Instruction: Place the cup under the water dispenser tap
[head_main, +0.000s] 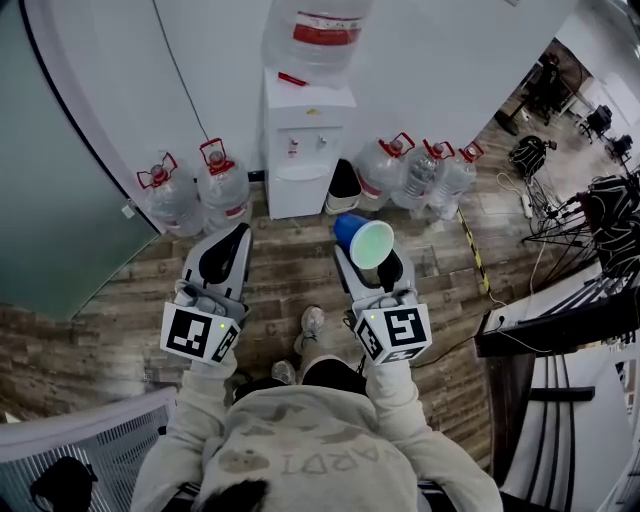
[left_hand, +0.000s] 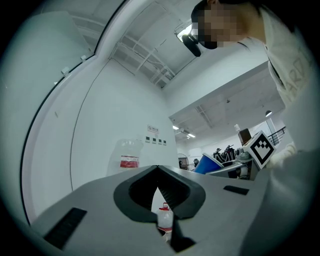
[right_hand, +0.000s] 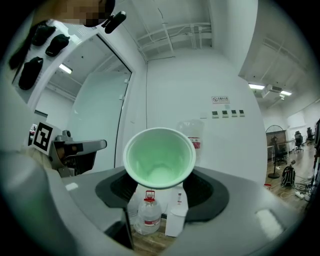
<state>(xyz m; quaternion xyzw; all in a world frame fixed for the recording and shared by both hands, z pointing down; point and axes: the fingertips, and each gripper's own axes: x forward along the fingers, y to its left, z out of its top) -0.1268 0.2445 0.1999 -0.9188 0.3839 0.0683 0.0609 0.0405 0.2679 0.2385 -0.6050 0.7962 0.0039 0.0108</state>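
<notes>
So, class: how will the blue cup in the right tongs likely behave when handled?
Probably light: the cup looks empty and thin-walled. That thin rim may flex if squeezed. Narrower at its base than its rim, it could tip.

The big bottle (head_main: 315, 35) atop the water dispenser (head_main: 303, 165) is cut off by the head view's top edge. The dispenser's taps (head_main: 321, 141) are too small to tell apart. In the right gripper view the cup (right_hand: 159, 157) hides the dispenser's upper part, and the print on the wall sign (right_hand: 220, 100) is too small to read.

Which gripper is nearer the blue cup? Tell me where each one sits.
Right. The right gripper grips the cup, whose mouth faces back toward the person. The left gripper holds nothing and sits off to the cup's left, clear of it.
</notes>
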